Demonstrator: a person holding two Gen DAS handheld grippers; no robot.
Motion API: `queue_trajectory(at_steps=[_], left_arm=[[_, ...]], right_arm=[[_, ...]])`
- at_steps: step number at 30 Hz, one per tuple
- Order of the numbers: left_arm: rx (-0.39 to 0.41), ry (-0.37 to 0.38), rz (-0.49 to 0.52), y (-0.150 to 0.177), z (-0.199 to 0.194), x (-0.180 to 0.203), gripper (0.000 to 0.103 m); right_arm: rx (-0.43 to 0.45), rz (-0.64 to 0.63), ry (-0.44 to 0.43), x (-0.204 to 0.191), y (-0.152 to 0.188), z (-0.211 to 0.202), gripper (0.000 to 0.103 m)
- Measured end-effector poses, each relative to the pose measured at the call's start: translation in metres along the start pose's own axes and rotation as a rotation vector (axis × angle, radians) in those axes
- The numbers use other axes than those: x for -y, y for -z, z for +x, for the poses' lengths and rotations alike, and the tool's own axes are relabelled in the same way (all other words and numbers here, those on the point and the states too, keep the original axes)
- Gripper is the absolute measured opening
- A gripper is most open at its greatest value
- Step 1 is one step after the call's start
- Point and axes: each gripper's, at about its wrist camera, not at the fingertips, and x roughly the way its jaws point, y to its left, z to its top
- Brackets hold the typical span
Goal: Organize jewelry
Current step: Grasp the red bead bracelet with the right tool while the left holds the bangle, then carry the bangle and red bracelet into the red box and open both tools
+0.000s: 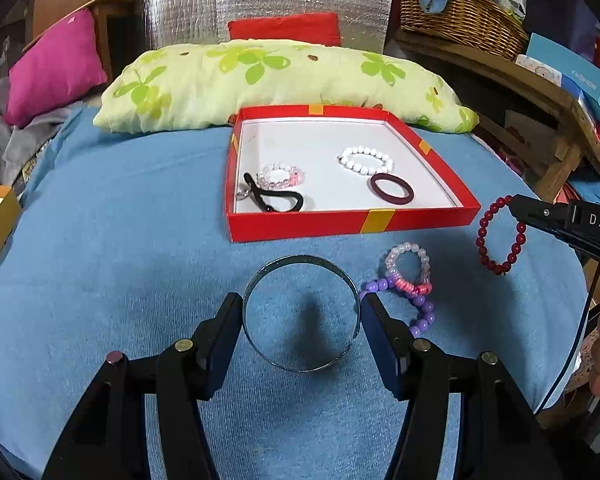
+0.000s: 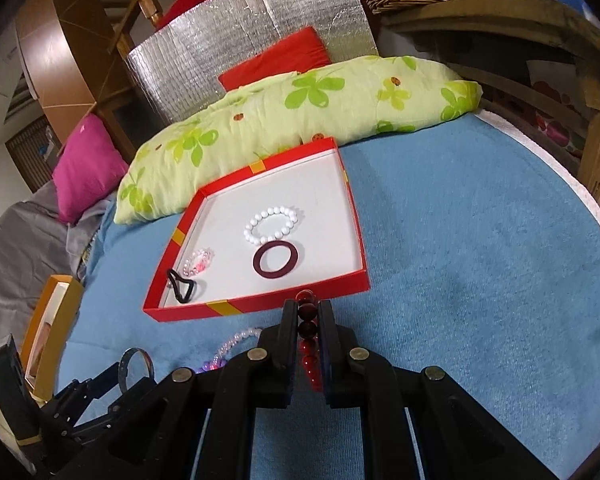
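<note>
Both grippers are matte black plastic: the left gripper (image 1: pixel 302 316) has round brass-coloured pivot pins and dark blue pads, and the right gripper (image 2: pixel 307 312) carries white letters "DAS" and a blue cable (image 1: pixel 576 344).

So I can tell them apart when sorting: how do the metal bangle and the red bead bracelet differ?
The metal bangle is one smooth silver band; the red bead bracelet is a string of dark red beads. The bangle spans the left tongs sideways, while the bracelet hangs from the shut right tongs. Both are off the blanket.
</note>
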Motion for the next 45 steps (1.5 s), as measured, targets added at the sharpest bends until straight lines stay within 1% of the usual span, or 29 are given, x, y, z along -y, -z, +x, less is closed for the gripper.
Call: queue_trajectory(at_steps=[12, 16, 22, 25, 29, 30, 35, 39, 41, 43, 45], left_arm=[[0.041, -0.021, 0.057, -0.005, -0.005, 0.017, 0.062], [0.060, -0.023, 0.071, -0.009, -0.009, 0.022, 0.062], [0.105, -0.023, 0.087, -0.035, -0.019, 0.023, 0.062], [0.111, -0.008, 0.057, -0.060, -0.017, 0.014, 0.062], [0.123, -0.033, 0.074, -0.096, -0.005, 0.004, 0.062], [0.128, -0.036, 0.074, -0.107, 0.000, 0.000, 0.062], [0.127, -0.023, 0.032, -0.148, 0.030, -0.019, 0.062], [0.121, -0.016, 0.018, -0.165, 0.056, -0.024, 0.062], [0.103, -0.016, 0.023, -0.169, 0.070, -0.025, 0.062], [0.072, -0.032, 0.030, -0.174, 0.086, -0.026, 0.062], [0.060, -0.032, 0.035, -0.177, 0.097, -0.027, 0.062]], right_arm=[[0.048, 0.004, -0.020, -0.001, -0.009, -0.009, 0.011], [0.052, 0.006, -0.029, 0.000, -0.012, -0.010, 0.011], [0.074, -0.008, -0.061, -0.004, -0.026, -0.009, 0.011], [0.073, 0.001, -0.085, -0.004, -0.038, -0.004, 0.011], [0.062, 0.024, -0.135, -0.004, -0.060, 0.012, 0.011], [0.061, 0.018, -0.137, -0.007, -0.066, 0.018, 0.011], [0.049, 0.015, -0.155, -0.019, -0.101, 0.055, 0.011], [0.041, 0.024, -0.158, -0.028, -0.122, 0.088, 0.011], [0.031, 0.032, -0.160, -0.031, -0.128, 0.103, 0.011], [0.025, 0.033, -0.155, -0.033, -0.132, 0.115, 0.011], [0.016, 0.043, -0.155, -0.034, -0.136, 0.128, 0.011]])
